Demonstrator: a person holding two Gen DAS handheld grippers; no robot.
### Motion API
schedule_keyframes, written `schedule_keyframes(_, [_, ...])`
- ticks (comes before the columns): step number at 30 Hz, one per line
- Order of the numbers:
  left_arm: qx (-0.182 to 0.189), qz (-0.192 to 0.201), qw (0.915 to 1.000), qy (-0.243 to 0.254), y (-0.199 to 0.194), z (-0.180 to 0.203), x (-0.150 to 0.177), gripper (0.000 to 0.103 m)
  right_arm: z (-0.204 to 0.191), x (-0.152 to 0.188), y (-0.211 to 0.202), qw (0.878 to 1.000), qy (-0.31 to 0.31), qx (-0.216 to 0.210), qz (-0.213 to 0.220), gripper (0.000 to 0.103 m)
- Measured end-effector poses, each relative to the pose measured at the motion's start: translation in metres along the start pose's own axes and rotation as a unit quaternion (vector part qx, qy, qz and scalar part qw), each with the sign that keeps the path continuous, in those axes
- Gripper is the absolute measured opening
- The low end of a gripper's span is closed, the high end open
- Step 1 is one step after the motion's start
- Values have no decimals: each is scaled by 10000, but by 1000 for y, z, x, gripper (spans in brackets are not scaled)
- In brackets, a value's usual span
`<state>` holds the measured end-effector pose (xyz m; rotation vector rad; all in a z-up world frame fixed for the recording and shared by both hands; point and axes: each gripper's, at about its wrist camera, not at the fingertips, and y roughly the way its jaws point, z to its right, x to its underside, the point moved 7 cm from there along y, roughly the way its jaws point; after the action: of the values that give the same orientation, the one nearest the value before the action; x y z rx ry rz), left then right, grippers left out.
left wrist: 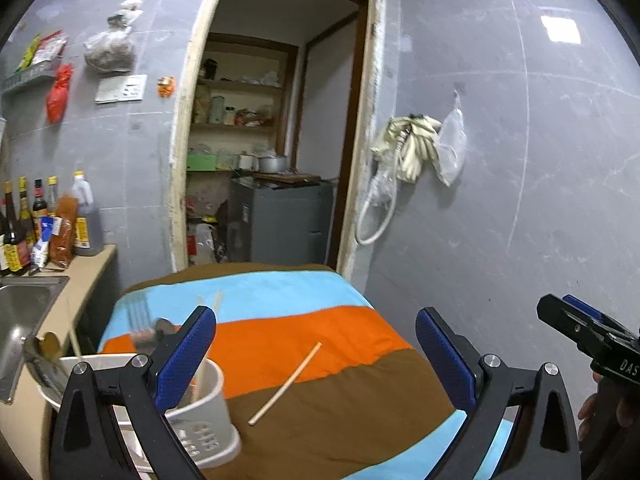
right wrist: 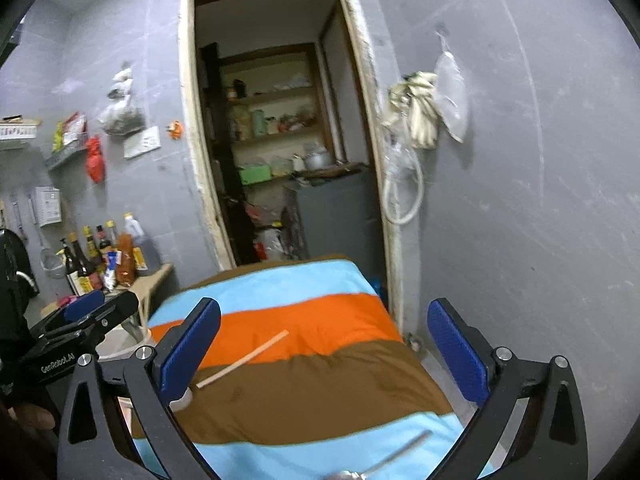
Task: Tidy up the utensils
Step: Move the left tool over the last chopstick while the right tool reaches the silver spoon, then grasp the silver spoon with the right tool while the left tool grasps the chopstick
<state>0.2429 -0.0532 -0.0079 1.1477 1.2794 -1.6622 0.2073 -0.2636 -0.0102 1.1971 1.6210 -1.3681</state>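
A single pale wooden chopstick (left wrist: 285, 384) lies on the striped cloth (left wrist: 280, 344); it also shows in the right wrist view (right wrist: 242, 359). A white utensil holder (left wrist: 208, 420) stands at the cloth's left edge with a fork (left wrist: 138, 316), a spoon and chopsticks in it. My left gripper (left wrist: 316, 344) is open and empty, above the holder and cloth. My right gripper (right wrist: 324, 340) is open and empty above the cloth; it also shows in the left wrist view (left wrist: 576, 324). A metal utensil (right wrist: 396, 456) lies at the near edge of the cloth.
A steel sink (left wrist: 24, 312) and counter with sauce bottles (left wrist: 44, 224) are on the left. An open doorway (left wrist: 272, 140) with shelves lies ahead. A grey wall with hanging bags (left wrist: 432, 148) is on the right.
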Motion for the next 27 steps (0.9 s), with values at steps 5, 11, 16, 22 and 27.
schedule_keyframes(5, [119, -197, 9995, 213, 13, 16, 9, 101, 29, 28, 2, 9978, 522, 173, -369, 102])
schedule_keyframes(11, [206, -398, 9987, 253, 33, 26, 22, 101, 62, 73, 21, 9881, 1090, 456, -987, 101])
schedule_keyframes(16, [209, -549, 9978, 312, 54, 29, 44, 101, 72, 116, 42, 9797, 1236, 597, -1461, 101])
schedule_keyframes(22, [224, -1003, 9944, 256, 92, 29, 76, 101, 75, 171, 72, 9652, 1367, 682, -2123, 76])
schedule_keyframes(27, [109, -1310, 9912, 167, 119, 21, 88, 101, 77, 196, 94, 9532, 1570, 636, -2506, 58])
